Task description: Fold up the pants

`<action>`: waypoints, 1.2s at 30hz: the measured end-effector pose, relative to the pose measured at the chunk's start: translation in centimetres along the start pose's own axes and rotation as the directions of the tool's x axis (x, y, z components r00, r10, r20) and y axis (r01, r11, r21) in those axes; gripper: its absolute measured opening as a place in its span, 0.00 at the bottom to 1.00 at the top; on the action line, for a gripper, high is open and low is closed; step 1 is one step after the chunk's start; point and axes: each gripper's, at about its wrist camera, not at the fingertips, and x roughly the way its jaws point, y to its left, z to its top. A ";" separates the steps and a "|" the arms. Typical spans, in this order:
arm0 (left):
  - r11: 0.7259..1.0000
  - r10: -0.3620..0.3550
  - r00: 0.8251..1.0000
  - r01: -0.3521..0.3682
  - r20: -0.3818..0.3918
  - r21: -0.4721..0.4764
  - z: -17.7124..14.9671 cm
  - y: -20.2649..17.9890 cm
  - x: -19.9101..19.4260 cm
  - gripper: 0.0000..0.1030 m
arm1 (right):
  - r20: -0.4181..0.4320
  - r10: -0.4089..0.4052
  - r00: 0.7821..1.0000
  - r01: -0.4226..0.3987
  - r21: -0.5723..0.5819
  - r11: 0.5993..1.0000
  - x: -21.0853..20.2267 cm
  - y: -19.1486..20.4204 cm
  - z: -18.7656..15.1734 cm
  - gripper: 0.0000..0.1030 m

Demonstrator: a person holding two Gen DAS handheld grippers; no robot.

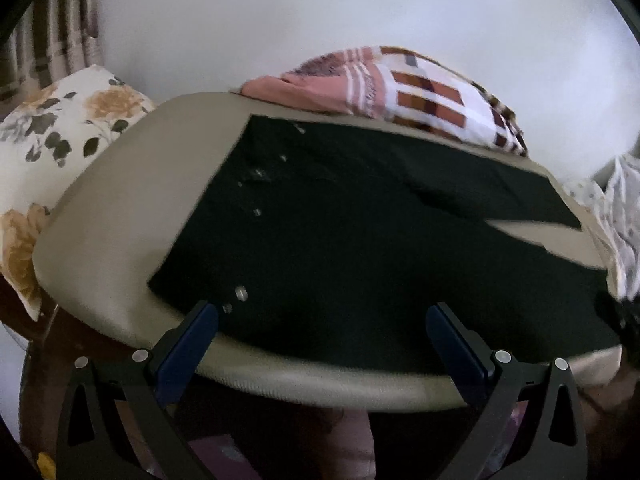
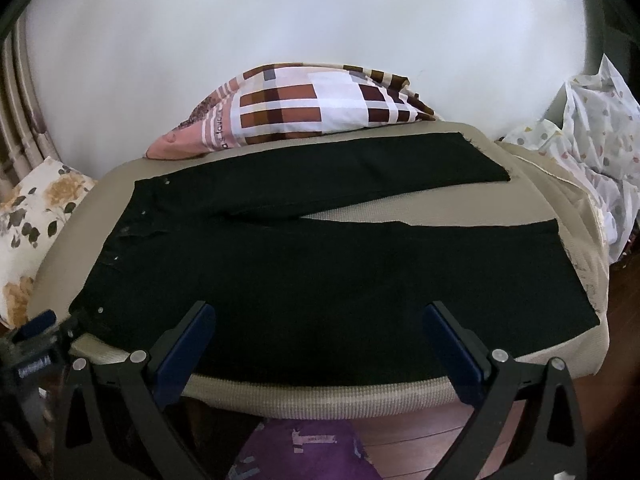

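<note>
The pants (image 2: 320,276) lie flat, unfolded. Both hand-held grippers, left (image 1: 322,318) and right (image 2: 320,316), hang open before the near leg; next comes grasping its edge.

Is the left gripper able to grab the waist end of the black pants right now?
Probably yes: the left gripper is open at the pants' near waist edge, nothing between.

One pants (image 2: 320,280), two tongs (image 2: 320,332), three pillows (image 2: 320,104).
</note>
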 end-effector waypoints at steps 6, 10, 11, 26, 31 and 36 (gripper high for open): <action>0.999 0.033 0.997 -0.031 0.074 -0.024 3.5 1.3 2.1 1.00 | -0.015 -0.005 1.000 0.005 -0.010 1.000 1.4 0.6 1.2 1.00; 0.999 0.033 0.995 -0.033 0.092 0.002 7.2 2.3 4.7 1.00 | -0.024 -0.006 1.000 0.006 -0.022 1.000 2.7 1.1 2.4 1.00; 1.000 0.016 0.996 -0.016 0.085 0.006 8.0 2.7 5.3 1.00 | -0.028 -0.006 1.000 0.005 -0.022 1.000 3.1 1.2 2.8 1.00; 0.991 0.123 0.992 -0.124 0.020 0.046 18.3 8.2 15.9 1.00 | -0.076 -0.012 0.997 0.011 -0.013 1.000 7.9 1.9 5.3 1.00; 0.986 0.131 0.991 -0.130 0.000 0.100 20.0 9.0 18.8 1.00 | -0.094 -0.023 0.995 0.022 -0.015 1.000 8.7 1.8 5.3 1.00; 0.988 0.085 0.995 -0.078 -0.046 0.131 21.1 10.0 21.4 0.98 | -0.112 -0.030 0.993 0.029 -0.013 1.000 9.6 1.9 5.2 1.00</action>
